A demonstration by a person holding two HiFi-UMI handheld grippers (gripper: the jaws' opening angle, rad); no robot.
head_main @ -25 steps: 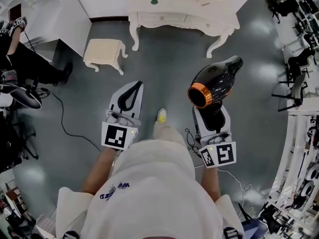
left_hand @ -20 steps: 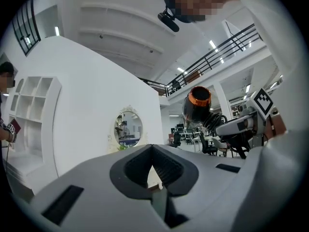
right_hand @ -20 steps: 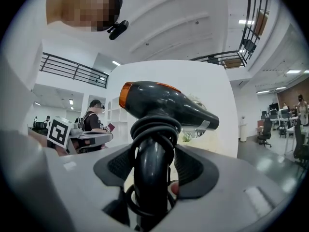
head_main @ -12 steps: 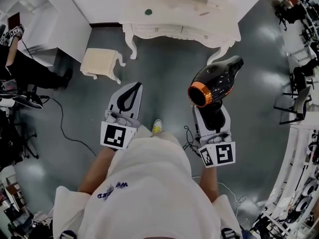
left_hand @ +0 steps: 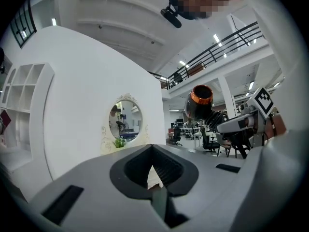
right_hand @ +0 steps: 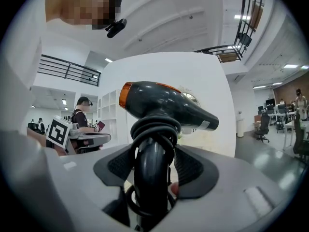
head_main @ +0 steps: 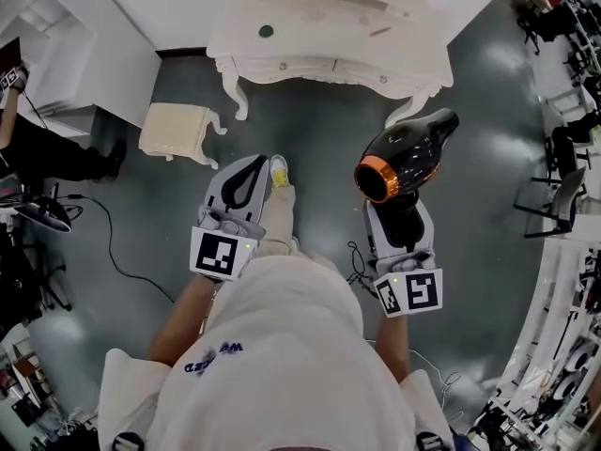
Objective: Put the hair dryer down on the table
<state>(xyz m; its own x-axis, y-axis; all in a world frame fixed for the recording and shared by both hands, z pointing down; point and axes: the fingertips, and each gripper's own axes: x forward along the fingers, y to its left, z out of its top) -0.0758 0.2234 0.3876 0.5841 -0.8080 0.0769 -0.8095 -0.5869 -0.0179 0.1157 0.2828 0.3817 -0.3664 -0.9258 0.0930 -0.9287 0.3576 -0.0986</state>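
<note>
A glossy grey floor (head_main: 319, 148) is seen from above, with an ornate white bench (head_main: 329, 50) on curved legs standing at the far side against a white wall. A small cream stool (head_main: 174, 130) is set on the floor near the bench's left end, and a small dark green item (head_main: 267, 32) lies on the bench top. An oval mirror (left_hand: 124, 122) is seen on the bench in the left gripper view.

The hair dryer (head_main: 406, 153) is held in the air at the right, over the floor and short of the bench, not touching it. Its handle is clamped between the jaws of the right claw (head_main: 398, 207), which stand wide apart around it, and its cord (right_hand: 154, 127) is wound around that handle. The black body is tilted, with the orange-ringed end turned to the near left and the nozzle to the far right.

The left claw (head_main: 252, 165) is held level at the left with its jaws brought together at the tips, and nothing is gripped in it. A yellow-white shoe (head_main: 279, 167) is seen just beside it.
</note>
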